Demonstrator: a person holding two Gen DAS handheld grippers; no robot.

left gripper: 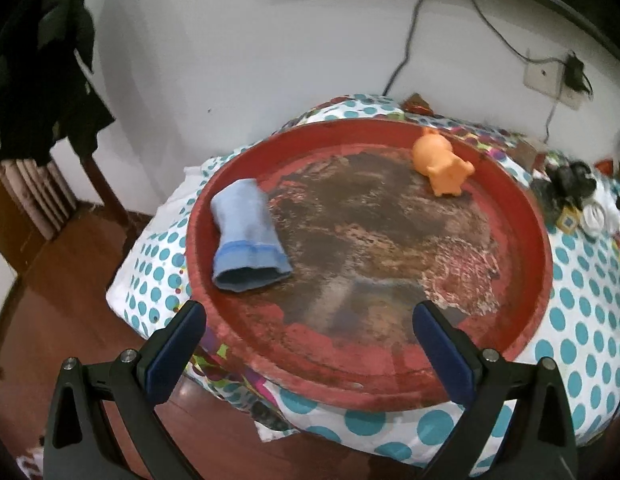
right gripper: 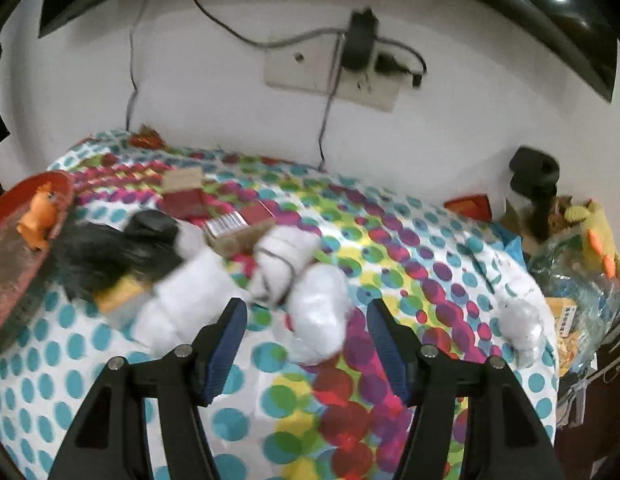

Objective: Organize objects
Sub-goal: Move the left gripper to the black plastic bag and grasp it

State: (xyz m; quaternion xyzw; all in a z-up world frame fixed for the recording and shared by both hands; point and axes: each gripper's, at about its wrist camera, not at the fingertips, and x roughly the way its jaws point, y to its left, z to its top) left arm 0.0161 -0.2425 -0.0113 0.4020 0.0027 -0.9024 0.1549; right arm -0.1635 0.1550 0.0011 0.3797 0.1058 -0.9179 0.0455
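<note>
**Tray holds 2 items; right gripper lines up the next**

Low in the left wrist view, the left gripper [left gripper: 310, 320] hangs with jaws apart and empty over the near rim of the red tray [left gripper: 542, 240], probably waiting. Farther in lie the blue sock [left gripper: 246, 236] at left and orange toy [left gripper: 442, 164] at upper right. In the right wrist view, the right gripper [right gripper: 306, 320], spread wide and empty, points at the white bundles [right gripper: 318, 312] mid-frame on the dotted cloth [right gripper: 430, 248], likely next for sorting.
</note>
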